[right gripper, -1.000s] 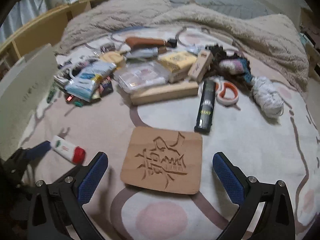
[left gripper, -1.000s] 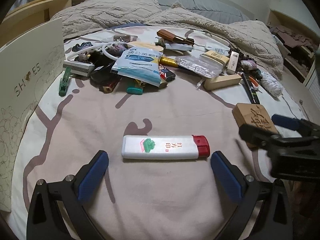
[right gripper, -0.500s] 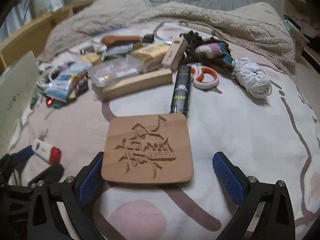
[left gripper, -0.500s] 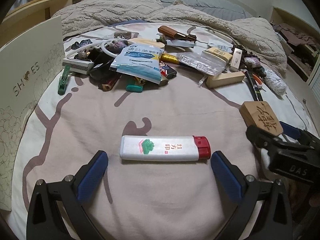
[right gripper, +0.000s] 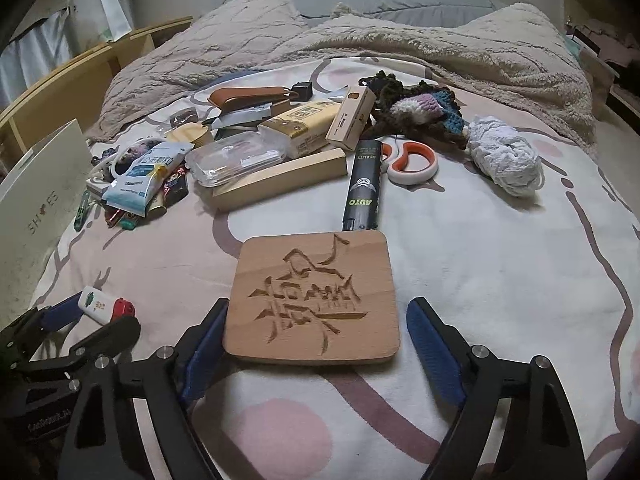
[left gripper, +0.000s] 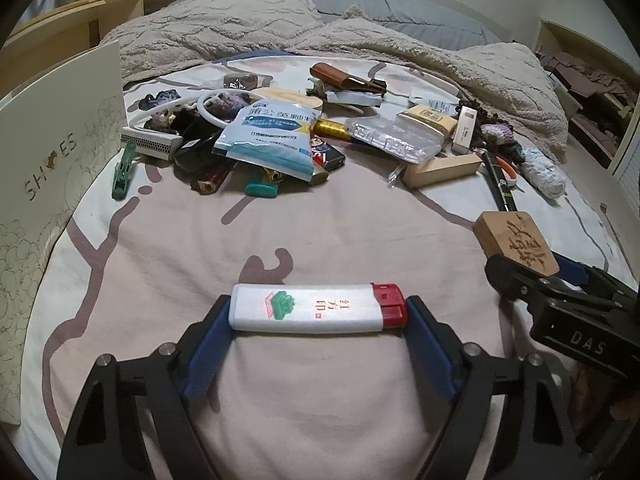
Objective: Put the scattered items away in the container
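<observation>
A white lighter with a red cap (left gripper: 316,312) lies crosswise on the bedsheet. My left gripper (left gripper: 318,314) has a blue pad against each of its ends, and its jaws are closing. A wooden plaque carved with a character (right gripper: 316,300) lies flat between the fingers of my right gripper (right gripper: 318,316). Those jaws are closing too: the left pad (right gripper: 208,340) meets the plaque's edge, while the right pad (right gripper: 432,344) stands a little off it. The white shoe box (left gripper: 52,168) stands at the left edge of the bed.
A heap of small items (left gripper: 272,144) lies further up the bed: lighters, a blue-white pouch, a wooden block (right gripper: 280,180), a black tube (right gripper: 362,188), orange-handled scissors (right gripper: 412,164), white yarn (right gripper: 504,156). A beige blanket (right gripper: 360,44) is bunched behind them. The two grippers sit close side by side.
Both pairs of jaws have narrowed from wide open. The left pads now touch the lighter's ends. The right pads have come in beside the plaque, which has shifted nearer in the right wrist view.
</observation>
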